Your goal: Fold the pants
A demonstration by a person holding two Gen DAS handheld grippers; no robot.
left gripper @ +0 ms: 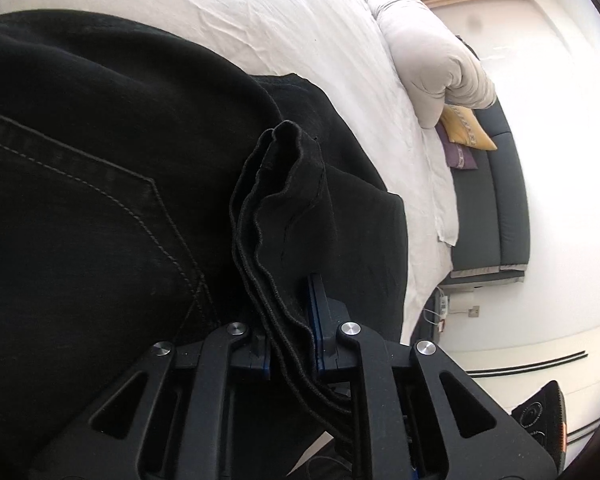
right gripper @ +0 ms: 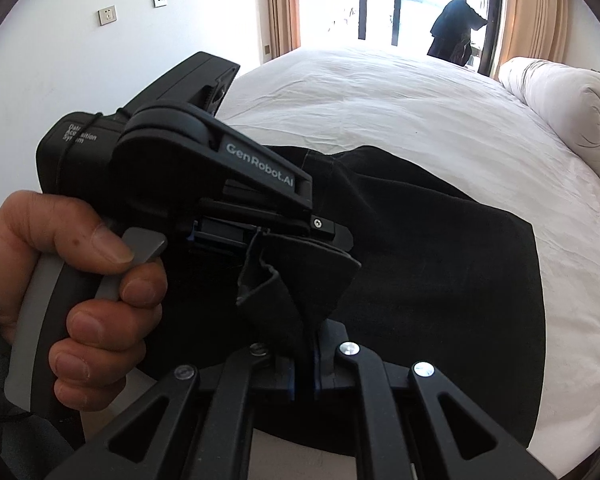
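Bed [right gripper: 440,120]: white sheet, wrinkled, carries everything; rolled white duvet [right gripper: 572,108] along its far right edge.

Pants [right gripper: 440,280]: black, spread across the near part of the bed, bunched hem layers lifted off the sheet toward both claws. The left wrist view alone shows a stitched back pocket [left gripper: 100,208] with pale thread; the right wrist view alone shows the cloth's far edge on the sheet.

Left claw [left gripper: 292,320]: clamped on a stack of hem edges, blue-edged fingers [left gripper: 318,312] pressed to either side of the cloth. Seen from outside in the right wrist view, it points right, level, just above the pants; a bare hand [right gripper: 72,280] wraps its grey handle, thumb on top.

Right claw [right gripper: 306,364]: clamped on a folded corner of the same cloth, touching the left claw's pinch.

Yellow cushion [left gripper: 466,126] and purple cushion [left gripper: 458,152]: beside the bed, left wrist view only.

Curtains [right gripper: 532,12], glass doors: right wrist view only.
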